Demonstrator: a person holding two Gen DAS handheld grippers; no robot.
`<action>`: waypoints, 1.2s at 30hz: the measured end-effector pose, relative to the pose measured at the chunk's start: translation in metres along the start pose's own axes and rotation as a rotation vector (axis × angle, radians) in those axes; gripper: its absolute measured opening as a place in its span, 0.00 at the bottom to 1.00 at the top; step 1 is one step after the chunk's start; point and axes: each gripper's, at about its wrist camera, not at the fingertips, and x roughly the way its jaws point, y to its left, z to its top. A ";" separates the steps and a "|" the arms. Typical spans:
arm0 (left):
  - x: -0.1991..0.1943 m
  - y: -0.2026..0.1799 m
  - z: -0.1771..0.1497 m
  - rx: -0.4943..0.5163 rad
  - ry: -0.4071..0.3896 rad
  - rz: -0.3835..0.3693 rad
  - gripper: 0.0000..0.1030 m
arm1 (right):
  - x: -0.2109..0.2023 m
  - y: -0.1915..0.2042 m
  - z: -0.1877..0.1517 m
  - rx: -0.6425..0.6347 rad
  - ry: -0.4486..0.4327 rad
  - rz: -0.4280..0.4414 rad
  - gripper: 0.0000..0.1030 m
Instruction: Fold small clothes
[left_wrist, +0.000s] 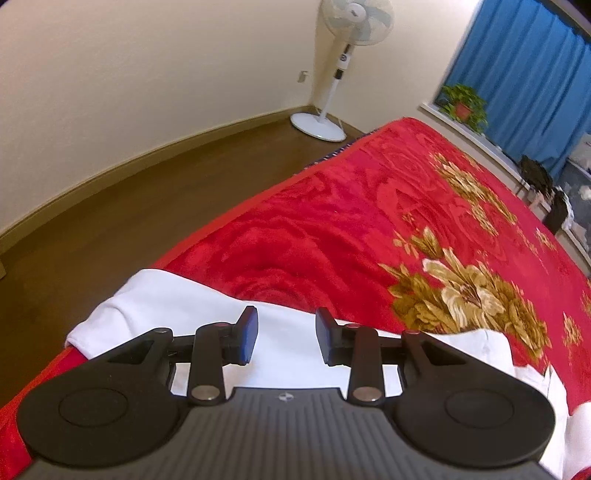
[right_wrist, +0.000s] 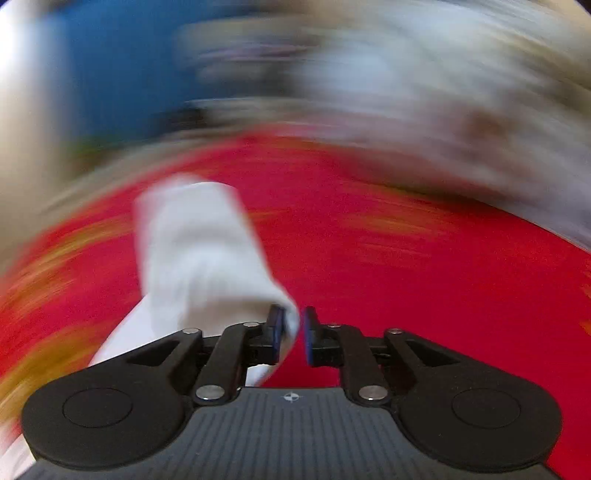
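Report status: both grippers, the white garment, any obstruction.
Left gripper open above white garment. Right gripper nearly closed, white cloth at its pads; grip unclear, view blurred. Red blanket unobstructed.

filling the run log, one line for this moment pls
left tongs open above white garment | right tongs narrow gap, cloth beside pad | red blanket

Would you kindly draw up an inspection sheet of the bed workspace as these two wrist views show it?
Surface: red blanket with gold flowers covers the bed.
Job's things: white garment lies at the bed's near edge, under the left gripper; a white piece is in the right view.
Clutter: dark items beyond the bed, too small to identify.
Grippers: left gripper open over the garment, holding nothing; right gripper slightly apart, white cloth edge at its pads, grip unclear.
Cables: nothing seen.
Surroundings: standing fan, blue curtain, potted plant, brown floor. The right view is heavily blurred.
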 end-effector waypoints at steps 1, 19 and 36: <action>0.000 -0.002 -0.001 0.007 0.003 -0.008 0.37 | 0.006 -0.041 0.001 0.095 0.008 -0.068 0.13; -0.037 -0.068 -0.071 0.220 0.150 -0.225 0.37 | -0.101 0.006 -0.154 -0.216 0.535 0.472 0.20; -0.117 -0.022 -0.261 0.277 0.396 -0.266 0.37 | -0.180 -0.082 -0.230 -0.288 0.627 0.377 0.27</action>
